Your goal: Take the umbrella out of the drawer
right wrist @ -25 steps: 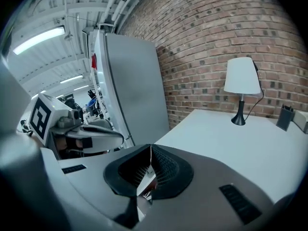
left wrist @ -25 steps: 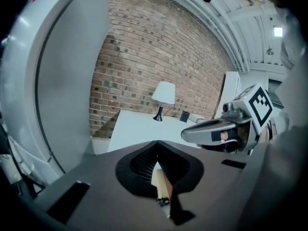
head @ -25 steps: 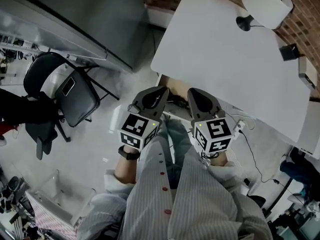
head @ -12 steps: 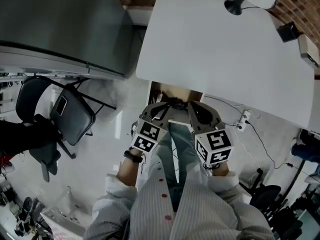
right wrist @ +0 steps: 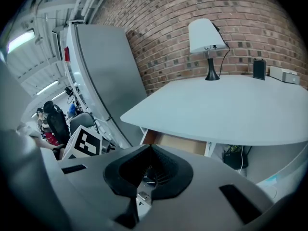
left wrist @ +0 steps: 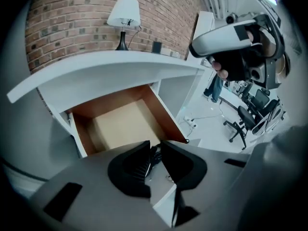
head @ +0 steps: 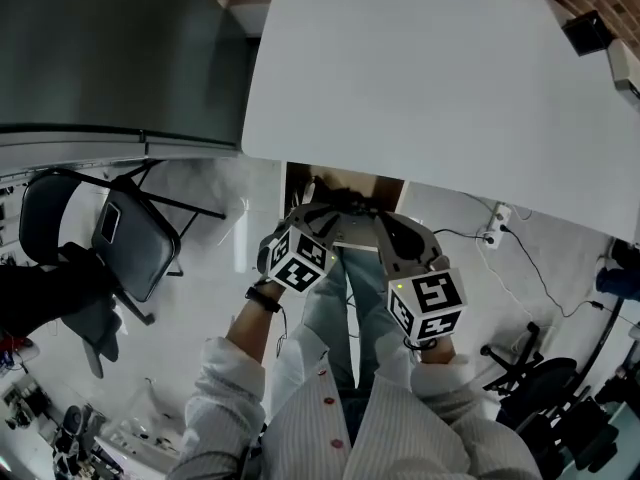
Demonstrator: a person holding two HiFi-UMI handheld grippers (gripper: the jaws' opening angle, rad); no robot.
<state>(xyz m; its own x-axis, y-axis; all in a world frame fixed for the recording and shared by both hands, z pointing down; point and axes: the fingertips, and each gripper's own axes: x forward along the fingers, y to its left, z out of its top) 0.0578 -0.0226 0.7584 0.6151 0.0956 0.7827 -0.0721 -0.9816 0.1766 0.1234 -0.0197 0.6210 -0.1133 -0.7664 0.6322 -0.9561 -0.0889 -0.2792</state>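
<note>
Under the white desk top (head: 430, 88) a wooden drawer (head: 345, 181) stands pulled out; its pale floor (left wrist: 120, 124) shows bare toward the back. A dark object, apparently the umbrella (head: 347, 204), lies at the drawer's near end, mostly hidden behind the grippers. My left gripper (head: 318, 213) hangs just above that end, pointing steeply down. Its jaws are opening by a narrow gap (left wrist: 155, 145), nothing is pressed between them, and the dark object (left wrist: 155, 154) shows through the gap. My right gripper (head: 386, 224) hovers beside it over the drawer front, its jaw tips (right wrist: 150, 147) meeting, nothing held.
A white lamp (right wrist: 206, 35) and a small dark box (right wrist: 259, 69) stand at the desk's back by the brick wall. A tall grey cabinet (head: 110, 48) flanks the desk on the left, with a black folding chair (head: 130, 248) below. A power strip and cables (head: 495, 223) lie on the right.
Both grippers have come down and forward from chest height to the open drawer's front. The left one has tipped downward and rolled, and the desk now fills more of the head view.
</note>
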